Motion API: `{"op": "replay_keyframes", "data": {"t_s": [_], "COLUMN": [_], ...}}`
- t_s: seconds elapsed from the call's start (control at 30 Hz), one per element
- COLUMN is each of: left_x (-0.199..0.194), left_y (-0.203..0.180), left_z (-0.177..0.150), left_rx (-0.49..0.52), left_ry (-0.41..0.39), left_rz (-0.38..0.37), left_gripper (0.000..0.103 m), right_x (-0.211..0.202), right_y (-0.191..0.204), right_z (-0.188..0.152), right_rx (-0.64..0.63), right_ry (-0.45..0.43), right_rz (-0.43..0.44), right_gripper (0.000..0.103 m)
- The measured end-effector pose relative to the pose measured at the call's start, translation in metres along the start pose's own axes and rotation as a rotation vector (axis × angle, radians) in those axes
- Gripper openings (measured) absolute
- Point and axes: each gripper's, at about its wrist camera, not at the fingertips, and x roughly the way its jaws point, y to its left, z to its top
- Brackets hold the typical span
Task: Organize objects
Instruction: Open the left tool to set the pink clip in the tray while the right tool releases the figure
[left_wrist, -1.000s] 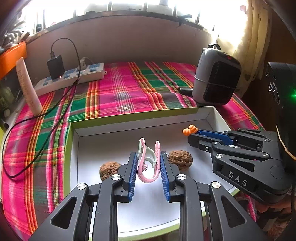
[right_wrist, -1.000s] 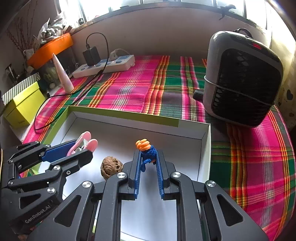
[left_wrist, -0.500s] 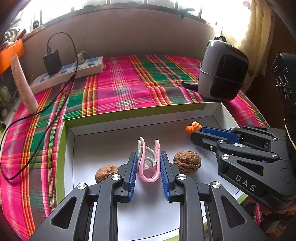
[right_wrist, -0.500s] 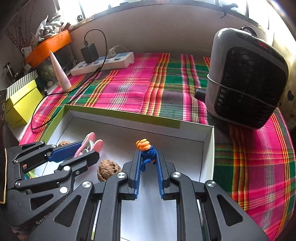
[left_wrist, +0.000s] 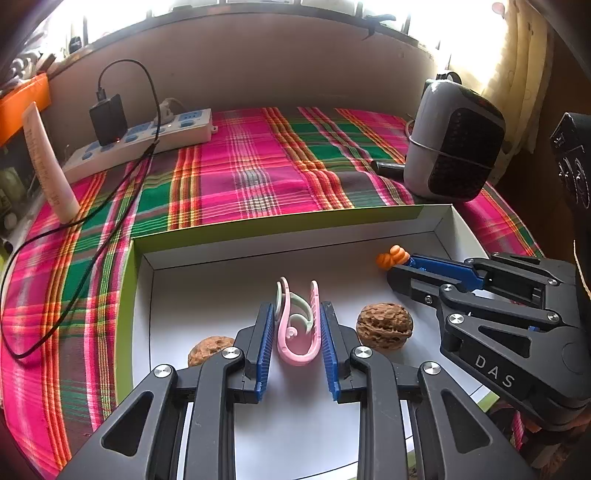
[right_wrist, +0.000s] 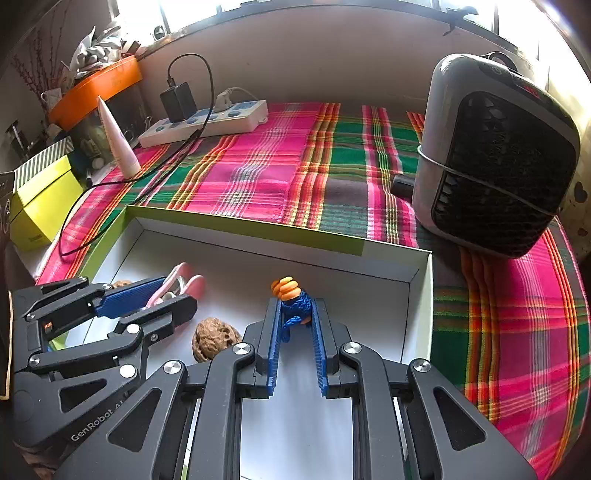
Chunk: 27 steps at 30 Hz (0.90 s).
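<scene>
A shallow white box (left_wrist: 280, 225) with a green outer rim lies on the plaid cloth. My left gripper (left_wrist: 296, 305) is shut on a pink and pale green curved clip (left_wrist: 295, 354), held upright just above the box floor. Two walnuts rest in the box, one (left_wrist: 384, 326) to the right of the left fingers and one (left_wrist: 208, 349) partly hidden to their left. My right gripper (right_wrist: 295, 302) is shut on a small blue knitted piece (right_wrist: 295, 310) with an orange top (right_wrist: 286, 288), over the right part of the box (right_wrist: 258, 229). The left gripper (right_wrist: 173, 291) shows at the left there.
A grey and black fan heater (right_wrist: 495, 155) stands close behind the box's right corner. At the back left are a white power strip (left_wrist: 147, 140) with a black charger and trailing cable, and an upright white tube (left_wrist: 48, 166). A yellow box (right_wrist: 40, 206) sits off the cloth's left edge.
The left gripper has shifted only slightly over the box, still holding the clip. The right gripper has kept still with the blue and orange piece in it.
</scene>
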Motion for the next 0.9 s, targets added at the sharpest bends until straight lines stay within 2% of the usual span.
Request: {"op": "replay_keyframes", "data": {"t_s": [0.2,0.37,0.47,0.53,0.9], "left_x": [-0.001,-0.005,-0.010,-0.012,-0.030], "left_y": [0.000,-0.001,-0.002,-0.002,-0.004], "left_z": [-0.001,0.000,0.000,0.000,-0.007], "left_rx": [0.001,0.001,0.005,0.005,0.003], "left_ry": [0.000,-0.007,-0.016,-0.019,-0.046], "left_rz": [0.003,0.002,0.000,0.001,0.014], "left_gripper": [0.029,0.032,0.034,0.035,0.035], "right_x": [0.000,-0.002,-0.005,-0.007,-0.022], "right_y": [0.001,0.002,0.005,0.005,-0.004], "right_z": [0.000,-0.001,-0.001,-0.001,-0.006], "right_rx": [0.002,0.007,0.000,0.002,0.051], "right_ry": [0.000,-0.004,-0.012,-0.016,-0.041], "right_rz": [0.002,0.014,0.010,-0.007,-0.008], "right_gripper": [0.019,0.025,0.033,0.043,0.043]}}
